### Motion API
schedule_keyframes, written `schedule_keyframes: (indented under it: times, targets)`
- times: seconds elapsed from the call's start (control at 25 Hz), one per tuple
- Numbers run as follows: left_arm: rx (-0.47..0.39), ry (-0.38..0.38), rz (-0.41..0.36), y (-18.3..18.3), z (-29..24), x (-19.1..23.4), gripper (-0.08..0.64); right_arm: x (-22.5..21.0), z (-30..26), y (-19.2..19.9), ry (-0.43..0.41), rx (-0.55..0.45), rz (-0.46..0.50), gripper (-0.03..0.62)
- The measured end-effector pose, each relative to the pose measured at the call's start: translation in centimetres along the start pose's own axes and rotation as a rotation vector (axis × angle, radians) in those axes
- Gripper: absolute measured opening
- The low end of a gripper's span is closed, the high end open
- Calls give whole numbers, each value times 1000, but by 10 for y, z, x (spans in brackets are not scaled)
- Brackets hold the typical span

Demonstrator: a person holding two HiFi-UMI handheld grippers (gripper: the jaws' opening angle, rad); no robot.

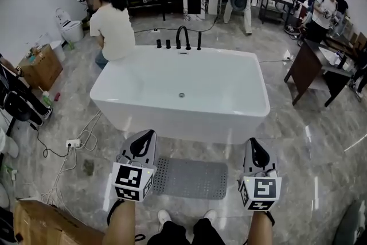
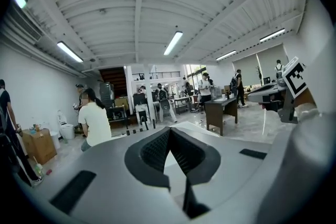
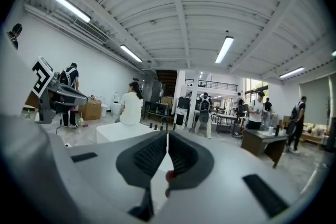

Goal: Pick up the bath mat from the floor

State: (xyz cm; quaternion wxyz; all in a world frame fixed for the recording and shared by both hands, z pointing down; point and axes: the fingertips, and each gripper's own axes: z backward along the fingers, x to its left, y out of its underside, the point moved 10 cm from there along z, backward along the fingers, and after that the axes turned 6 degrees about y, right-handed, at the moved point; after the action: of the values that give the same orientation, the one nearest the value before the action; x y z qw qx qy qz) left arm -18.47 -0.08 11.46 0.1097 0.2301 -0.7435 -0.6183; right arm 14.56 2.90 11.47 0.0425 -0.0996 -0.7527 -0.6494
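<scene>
A grey bath mat (image 1: pixel 190 178) with rows of small holes lies flat on the marble floor in front of the white bathtub (image 1: pixel 181 97). My left gripper (image 1: pixel 147 134) hovers above the mat's left end, jaws shut with nothing between them. My right gripper (image 1: pixel 253 143) is held up just past the mat's right end, also shut and empty. In the left gripper view the left gripper (image 2: pixel 169 132) points level across the room, and the right gripper (image 3: pixel 167 136) does the same in its own view; the mat is out of sight in both.
A person in a white shirt (image 1: pixel 113 28) sits at the tub's far left corner. A power strip and cables (image 1: pixel 74 143) lie on the floor to the left. A cardboard box (image 1: pixel 46 224) stands at the bottom left, a dark wooden desk (image 1: pixel 312 69) to the right.
</scene>
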Motion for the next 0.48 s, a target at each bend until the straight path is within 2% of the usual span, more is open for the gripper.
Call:
schedule_keyframes:
  times: [0.2,0.48]
  targets:
    - [45,8,22,27,-12,2,-2,2,-8,26,5,51,-12,23]
    - [122,-3,59,81,-36,4,-2,7,-29,81,-12,138,-19,23]
